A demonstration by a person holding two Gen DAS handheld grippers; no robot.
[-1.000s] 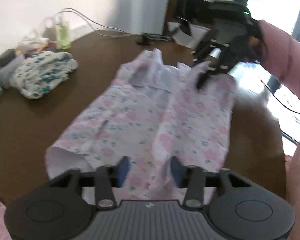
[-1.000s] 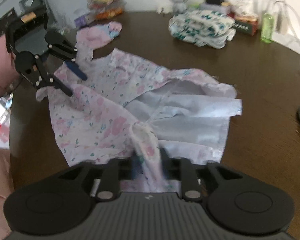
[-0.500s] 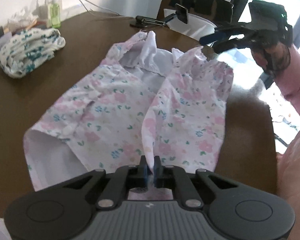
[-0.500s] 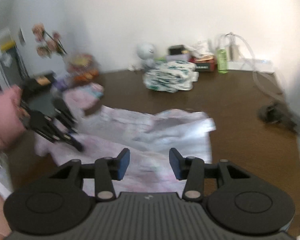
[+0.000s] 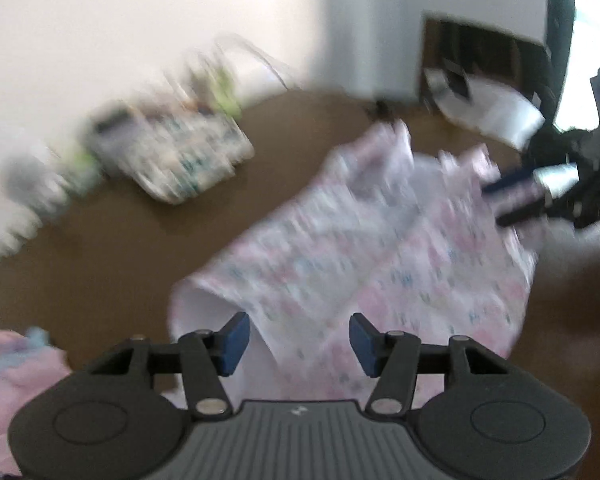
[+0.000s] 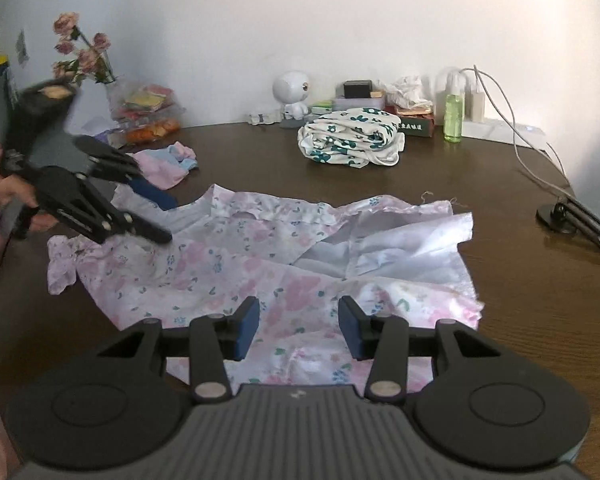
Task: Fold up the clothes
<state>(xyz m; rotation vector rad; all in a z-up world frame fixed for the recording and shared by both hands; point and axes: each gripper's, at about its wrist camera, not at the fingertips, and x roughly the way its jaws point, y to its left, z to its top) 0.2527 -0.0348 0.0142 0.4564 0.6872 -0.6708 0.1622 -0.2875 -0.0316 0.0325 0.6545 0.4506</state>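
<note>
My left gripper [image 5: 296, 338] has just let its jaws spread, and nothing is pinched between them now; the pink flowered garment [image 6: 260, 264] lies on the brown table [image 6: 520, 184] just ahead of and below my left fingertips, its near white-lined corner right under them. My right gripper [image 6: 299, 328] stands half spread as well, hovering over the hem nearest it with no cloth between the fingers [image 6: 247, 327]. From the right side I see the left gripper [image 6: 156, 216] poised beside a ruffled sleeve at the far left end of the garment, apparently not touching it, though that part is blurred. As for progress, I judge we are early: one panel looks turned over the middle, showing a patch of pale lining beyond my right fingers, but the piece is spread wide and rumpled, not a neat bundle. Well beyond my fingers sits a green-and-white flowered bundle [image 6: 352, 142], seemingly already folded, and to the left of it a small pink and blue piece [image 6: 168, 164] lies loose, probably awaiting its turn.
</note>
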